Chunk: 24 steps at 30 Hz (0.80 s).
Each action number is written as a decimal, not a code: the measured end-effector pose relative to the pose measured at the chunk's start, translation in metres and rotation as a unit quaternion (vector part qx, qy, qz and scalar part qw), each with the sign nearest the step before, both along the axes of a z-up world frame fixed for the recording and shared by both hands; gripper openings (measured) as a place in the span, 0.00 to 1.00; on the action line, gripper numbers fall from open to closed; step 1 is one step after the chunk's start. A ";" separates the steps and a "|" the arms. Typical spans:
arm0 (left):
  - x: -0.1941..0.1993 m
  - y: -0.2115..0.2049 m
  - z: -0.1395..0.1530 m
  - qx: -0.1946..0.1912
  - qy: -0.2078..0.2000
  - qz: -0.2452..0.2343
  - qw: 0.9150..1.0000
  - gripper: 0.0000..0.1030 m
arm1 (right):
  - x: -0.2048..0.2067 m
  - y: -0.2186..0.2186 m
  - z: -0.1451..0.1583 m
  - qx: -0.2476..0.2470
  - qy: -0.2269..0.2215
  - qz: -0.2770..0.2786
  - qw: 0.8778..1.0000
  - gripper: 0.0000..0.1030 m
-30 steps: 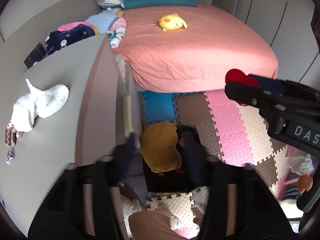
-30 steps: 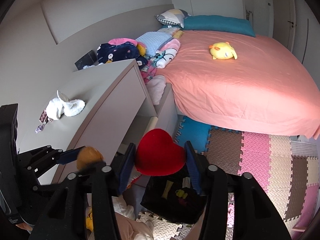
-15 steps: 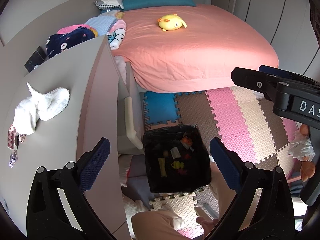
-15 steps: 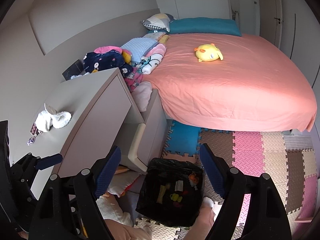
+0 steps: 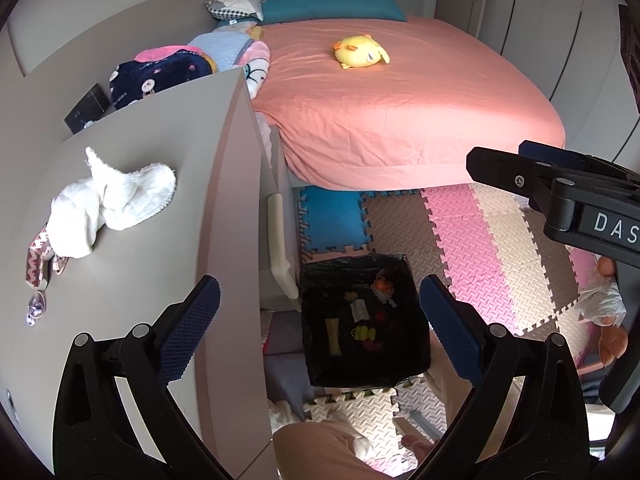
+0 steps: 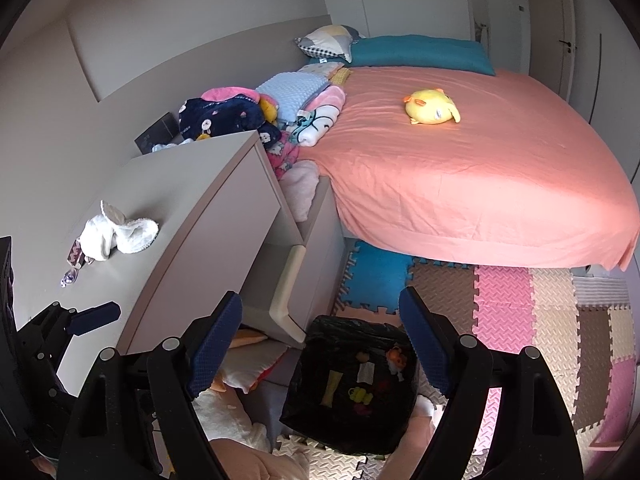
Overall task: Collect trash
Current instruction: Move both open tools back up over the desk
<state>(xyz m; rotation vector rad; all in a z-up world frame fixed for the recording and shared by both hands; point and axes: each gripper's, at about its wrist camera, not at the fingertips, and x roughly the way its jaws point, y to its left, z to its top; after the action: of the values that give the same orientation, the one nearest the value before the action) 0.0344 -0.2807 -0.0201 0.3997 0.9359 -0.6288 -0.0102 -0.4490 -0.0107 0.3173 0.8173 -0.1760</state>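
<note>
Bed (image 5: 400, 112) with a pink sheet fills the far half of the room; a yellow plush (image 5: 360, 53) lies on it. Foam mat (image 5: 472, 236) of pink, cream, brown and blue tiles covers the floor. Grey cabinet (image 5: 140, 208) stands at left, a white cloth (image 5: 108, 200) on its top. Black bin bag (image 5: 362, 316) sits open on the mat beside the cabinet, with small bits of trash (image 5: 358, 322) lying inside. Left gripper (image 5: 316, 320) hangs above the bag, jaws wide apart and empty. Right gripper (image 6: 320, 344) hangs above the same bag, jaws likewise apart, nothing between them.
</note>
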 end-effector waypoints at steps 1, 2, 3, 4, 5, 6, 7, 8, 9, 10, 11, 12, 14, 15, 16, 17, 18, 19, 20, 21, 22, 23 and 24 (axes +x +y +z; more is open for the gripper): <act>0.001 0.002 0.000 0.000 -0.001 0.002 1.000 0.94 | 0.001 0.003 0.000 -0.001 0.000 0.002 1.000 0.79; 0.002 0.004 0.000 -0.001 0.000 0.004 1.000 0.94 | 0.002 0.005 0.000 -0.002 0.001 0.003 1.000 0.79; 0.003 0.006 -0.001 -0.001 0.000 0.006 1.000 0.94 | 0.004 0.008 0.001 -0.004 0.001 0.006 1.000 0.79; 0.004 0.009 -0.001 -0.002 0.000 0.009 1.000 0.94 | 0.005 0.011 0.001 -0.005 0.001 0.007 1.000 0.79; 0.006 0.011 -0.001 -0.003 0.000 0.012 1.000 0.94 | 0.006 0.014 0.001 -0.006 0.001 0.010 1.000 0.79; 0.007 0.015 -0.001 -0.004 0.000 0.014 1.000 0.94 | 0.008 0.017 0.002 -0.007 0.002 0.013 1.000 0.79; 0.009 0.018 -0.001 -0.004 0.000 0.017 1.000 0.94 | 0.010 0.020 0.002 -0.009 0.001 0.016 1.000 0.79; 0.011 0.022 -0.001 -0.004 0.000 0.021 1.000 0.94 | 0.012 0.023 0.002 -0.010 0.001 0.018 1.000 0.79; 0.012 0.025 -0.001 -0.004 0.000 0.024 1.000 0.94 | 0.014 0.027 0.003 -0.010 0.001 0.022 1.000 0.79; 0.014 0.029 -0.001 -0.004 -0.001 0.028 1.000 0.94 | 0.015 0.029 0.003 -0.010 0.000 0.025 1.000 0.79; 0.017 0.034 0.000 -0.004 -0.002 0.032 0.999 0.94 | 0.017 0.033 0.003 -0.011 0.000 0.028 1.000 0.79; 0.019 0.038 0.000 -0.005 -0.002 0.038 0.999 0.94 | 0.019 0.036 0.003 -0.011 0.000 0.032 0.999 0.79; 0.024 0.046 0.001 -0.005 -0.001 0.047 0.999 0.94 | 0.023 0.042 0.003 -0.012 0.000 0.039 0.999 0.79; 0.026 0.050 0.001 -0.005 -0.002 0.051 0.999 0.94 | 0.025 0.045 0.003 -0.012 0.000 0.043 0.999 0.79; 0.028 0.056 0.002 -0.005 -0.002 0.056 0.998 0.94 | 0.028 0.049 0.003 -0.013 0.000 0.047 0.999 0.79; 0.029 0.060 0.002 -0.005 -0.002 0.060 0.998 0.94 | 0.030 0.053 0.003 -0.013 -0.001 0.052 0.999 0.79; 0.031 0.064 0.002 -0.005 -0.002 0.064 0.998 0.94 | 0.033 0.057 0.003 -0.013 -0.001 0.057 0.998 0.79; 0.033 0.068 0.003 -0.005 -0.003 0.068 0.998 0.94 | 0.035 0.060 0.003 -0.012 -0.001 0.061 0.998 0.79; 0.034 0.072 0.002 -0.004 -0.003 0.073 0.997 0.94 | 0.037 0.064 0.003 -0.011 -0.001 0.064 0.998 0.79; 0.036 0.076 0.002 -0.003 -0.002 0.077 0.997 0.94 | 0.040 0.068 0.003 -0.010 -0.001 0.069 0.998 0.79; 0.037 0.080 0.002 -0.003 -0.001 0.082 0.997 0.94 | 0.043 0.072 0.002 -0.009 0.000 0.073 0.997 0.79; 0.039 0.085 0.001 -0.003 0.000 0.087 0.996 0.94 | 0.045 0.076 0.002 -0.009 0.001 0.077 0.997 0.79; 0.041 0.090 0.001 -0.003 0.001 0.092 0.996 0.94 | 0.048 0.080 0.001 -0.009 0.001 0.081 0.997 0.79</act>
<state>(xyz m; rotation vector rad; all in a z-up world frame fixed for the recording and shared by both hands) 0.0750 -0.1910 -0.0192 0.3029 0.9601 -0.4632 0.0381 -0.3687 -0.0094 0.2334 0.8398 -0.0325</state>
